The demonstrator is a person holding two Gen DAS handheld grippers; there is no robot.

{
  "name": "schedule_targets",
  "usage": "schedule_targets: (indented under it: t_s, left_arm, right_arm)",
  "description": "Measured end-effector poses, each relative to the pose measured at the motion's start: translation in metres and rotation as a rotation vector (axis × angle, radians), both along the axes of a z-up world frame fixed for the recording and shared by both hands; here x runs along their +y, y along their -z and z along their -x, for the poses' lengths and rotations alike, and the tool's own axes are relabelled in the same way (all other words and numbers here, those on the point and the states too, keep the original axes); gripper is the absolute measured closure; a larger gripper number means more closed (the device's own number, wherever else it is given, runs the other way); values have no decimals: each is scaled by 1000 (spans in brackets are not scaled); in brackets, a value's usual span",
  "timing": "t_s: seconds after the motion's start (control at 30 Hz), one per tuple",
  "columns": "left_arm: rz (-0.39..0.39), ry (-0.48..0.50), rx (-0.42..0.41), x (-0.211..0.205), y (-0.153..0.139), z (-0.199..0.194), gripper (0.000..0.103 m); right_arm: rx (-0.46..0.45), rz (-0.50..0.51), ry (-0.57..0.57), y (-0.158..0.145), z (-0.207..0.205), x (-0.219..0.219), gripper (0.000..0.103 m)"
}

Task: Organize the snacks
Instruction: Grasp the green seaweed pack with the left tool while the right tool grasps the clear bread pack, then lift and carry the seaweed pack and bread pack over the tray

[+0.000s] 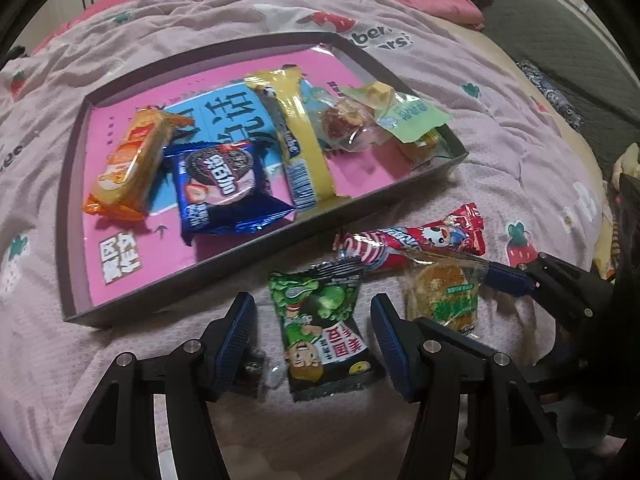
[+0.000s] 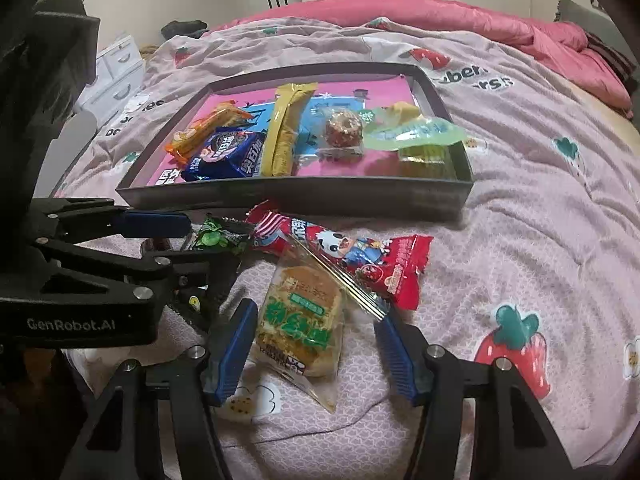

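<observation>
On the bedspread lies a green pea snack packet, between the fingers of my open left gripper with a gap on each side. To its right a clear-wrapped bread packet lies between the pads of my right gripper. The pads stand close to its edges without squeezing it. A red packet lies just beyond both. The dark-rimmed tray with a pink bottom holds an orange biscuit packet, a blue cookie packet, a long yellow packet, a wrapped round cake and a pale green packet.
The tray sits on a pink strawberry-print bedspread, with a bunched pink duvet behind it. White drawers stand off the bed's far left. A small dark wrapper lies by my left gripper's left finger.
</observation>
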State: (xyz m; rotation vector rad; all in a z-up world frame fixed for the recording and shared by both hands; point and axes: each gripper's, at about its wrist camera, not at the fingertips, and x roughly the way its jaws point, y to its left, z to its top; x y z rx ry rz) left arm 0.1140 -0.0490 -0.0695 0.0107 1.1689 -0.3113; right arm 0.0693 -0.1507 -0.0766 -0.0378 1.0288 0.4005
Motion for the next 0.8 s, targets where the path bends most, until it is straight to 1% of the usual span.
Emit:
schedule_targets:
  t_s: [0.03,0.1,0.2,0.27,0.3,0.33,0.4,0.43,0.57,0.67,0.8]
  left_arm:
    - [-3,3,3,-1,1,0,45]
    - [-12,6,9,-3,4,-1,49]
    - [-23,7,13,-5,7,-2,49]
    - [-23,11,14,-7,9,-3,49]
    - [-25,17,15,-9,10,-4,50]
    - [-27,22,14,-11,11,-4,51]
    - [-30,20,15,-12,14,-5,55]
    - [-29,19,16,-12,15,-4,55]
    - [-18,28,2,-14,15,-2,58]
    - [-1,25,-7,-11,14,-1,58]
    - [53,18,-20,-5,3,4,59]
  right_arm:
    - [0,2,-3,0,0,2,43]
    - [3,14,-17,3,-1,6,43]
    - [14,26,-59,13,-7,16,42]
    - [3,36,-80,15,-7,18,43]
    - [-3,42,-83,15,-8,18,45]
    - [-4,44,-84,14,-7,17,49]
    - [-5,33,-82,12,-6,12,54]
    - [-7,29,-81,10,-5,10,57]
    - [-20,28,-65,3,1,4,60]
    - [-25,7,-59,-1,3,0,62]
    - [-49,-27,-69,-12,8,-2,62]
